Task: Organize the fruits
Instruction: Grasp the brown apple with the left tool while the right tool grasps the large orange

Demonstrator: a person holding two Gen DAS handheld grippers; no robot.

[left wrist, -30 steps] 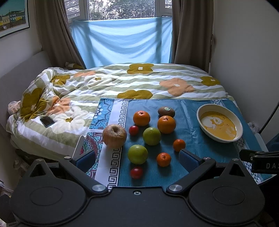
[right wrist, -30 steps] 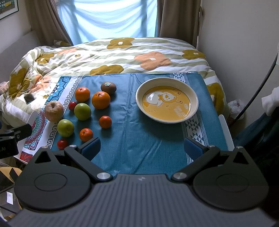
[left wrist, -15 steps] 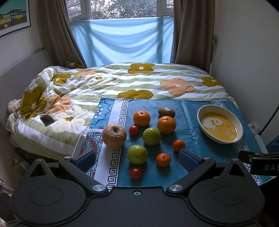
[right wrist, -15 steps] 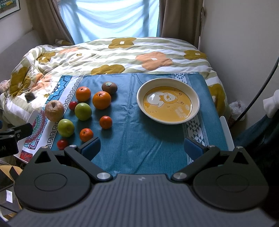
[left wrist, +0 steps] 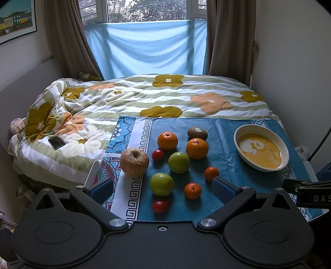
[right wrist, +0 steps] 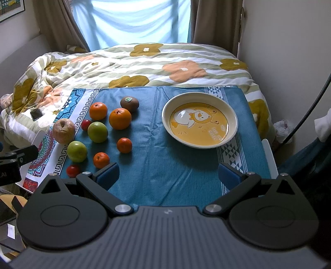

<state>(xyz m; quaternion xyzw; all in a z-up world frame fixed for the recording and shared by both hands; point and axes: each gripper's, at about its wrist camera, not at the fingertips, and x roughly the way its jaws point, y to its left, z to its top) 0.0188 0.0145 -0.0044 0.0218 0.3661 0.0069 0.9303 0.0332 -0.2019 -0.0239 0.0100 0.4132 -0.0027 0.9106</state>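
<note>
With nothing yet sorted, ten fruits (left wrist: 179,168) sit clustered toward the blue cloth's (right wrist: 165,175) left side and the bowl (right wrist: 233,115) near its right edge lies empty, while the left gripper (left wrist: 162,189) and right gripper (right wrist: 168,175) hover wide open, holding nothing.

Framed picture (left wrist: 15,19) on the wall, cropped by picture's edge

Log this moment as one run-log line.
stage: pre-grasp | left gripper: open, empty | right gripper: open, empty | fruits: all on cloth | bowl: empty
</note>
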